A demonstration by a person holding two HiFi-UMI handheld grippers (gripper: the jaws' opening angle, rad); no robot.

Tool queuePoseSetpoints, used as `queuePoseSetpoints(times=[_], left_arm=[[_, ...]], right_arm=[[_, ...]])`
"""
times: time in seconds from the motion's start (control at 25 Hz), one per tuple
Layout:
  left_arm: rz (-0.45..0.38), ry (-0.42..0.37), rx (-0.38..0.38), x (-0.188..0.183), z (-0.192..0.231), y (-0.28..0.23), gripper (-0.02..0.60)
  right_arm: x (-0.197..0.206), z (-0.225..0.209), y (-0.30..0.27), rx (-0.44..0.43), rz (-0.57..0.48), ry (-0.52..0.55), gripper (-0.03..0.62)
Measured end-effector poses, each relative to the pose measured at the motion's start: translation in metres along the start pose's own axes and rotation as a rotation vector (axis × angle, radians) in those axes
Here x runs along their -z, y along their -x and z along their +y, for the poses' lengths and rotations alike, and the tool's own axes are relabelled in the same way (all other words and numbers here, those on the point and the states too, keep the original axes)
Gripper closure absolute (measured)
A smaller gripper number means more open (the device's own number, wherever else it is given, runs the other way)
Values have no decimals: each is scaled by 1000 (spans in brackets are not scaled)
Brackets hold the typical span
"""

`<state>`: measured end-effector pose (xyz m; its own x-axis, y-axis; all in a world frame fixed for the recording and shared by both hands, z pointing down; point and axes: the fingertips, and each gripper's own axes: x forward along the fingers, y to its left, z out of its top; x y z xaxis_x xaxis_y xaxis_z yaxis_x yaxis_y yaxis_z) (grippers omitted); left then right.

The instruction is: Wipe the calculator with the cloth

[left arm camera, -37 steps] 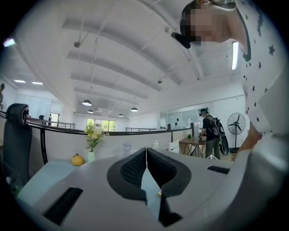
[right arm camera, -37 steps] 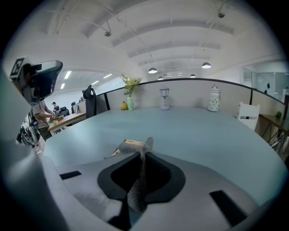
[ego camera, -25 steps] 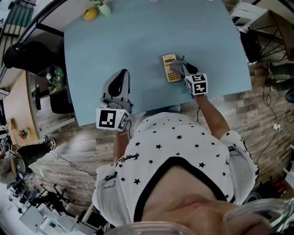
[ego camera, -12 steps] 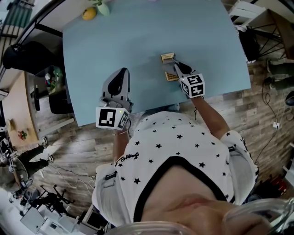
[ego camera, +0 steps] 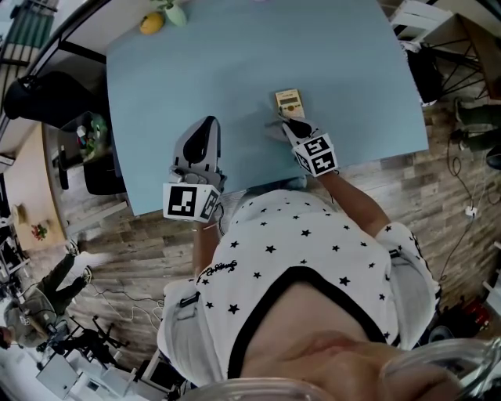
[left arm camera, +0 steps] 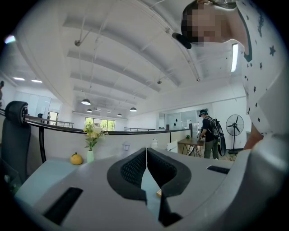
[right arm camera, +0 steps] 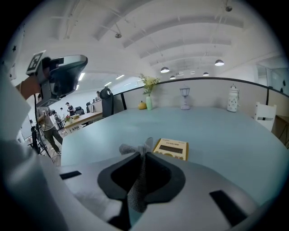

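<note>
The yellow calculator (ego camera: 289,102) lies flat on the pale blue table (ego camera: 196,70), right of centre. My right gripper (ego camera: 286,123) sits just in front of its near edge, shut on the grey cloth (ego camera: 275,131), which bunches out to the gripper's left. In the right gripper view the cloth (right arm camera: 137,180) is pinched between the jaws of the right gripper (right arm camera: 143,155), with a tuft sticking out ahead, and the calculator (right arm camera: 171,148) lies uncovered just beyond, slightly right. My left gripper (ego camera: 205,127) rests over the table's near edge, shut with nothing in it; its pads (left arm camera: 135,168) meet in the left gripper view.
A yellow fruit (ego camera: 154,23) and a vase of flowers (right arm camera: 148,92) stand at the table's far left corner, with a small lamp (right arm camera: 185,98) and a white jar (right arm camera: 232,103) along the far edge. A person (left arm camera: 210,133) stands in the background.
My right gripper has dragged the cloth down and to the left, off the calculator, which now shows in full. The left gripper has not moved.
</note>
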<state>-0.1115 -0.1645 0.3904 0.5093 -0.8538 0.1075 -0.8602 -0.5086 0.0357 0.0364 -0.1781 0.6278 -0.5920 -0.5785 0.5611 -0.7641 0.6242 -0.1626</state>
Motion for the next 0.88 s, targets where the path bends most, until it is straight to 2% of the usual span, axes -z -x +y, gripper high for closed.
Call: queuePoseSetpoints(times=[0.32, 0.88], left_arm=[[2, 2, 18, 1, -4, -4, 551], [2, 12, 68, 1, -14, -17, 551]], right_arm=[[10, -2, 4, 19, 18, 31, 563], [23, -46, 28, 150, 19, 18, 562]])
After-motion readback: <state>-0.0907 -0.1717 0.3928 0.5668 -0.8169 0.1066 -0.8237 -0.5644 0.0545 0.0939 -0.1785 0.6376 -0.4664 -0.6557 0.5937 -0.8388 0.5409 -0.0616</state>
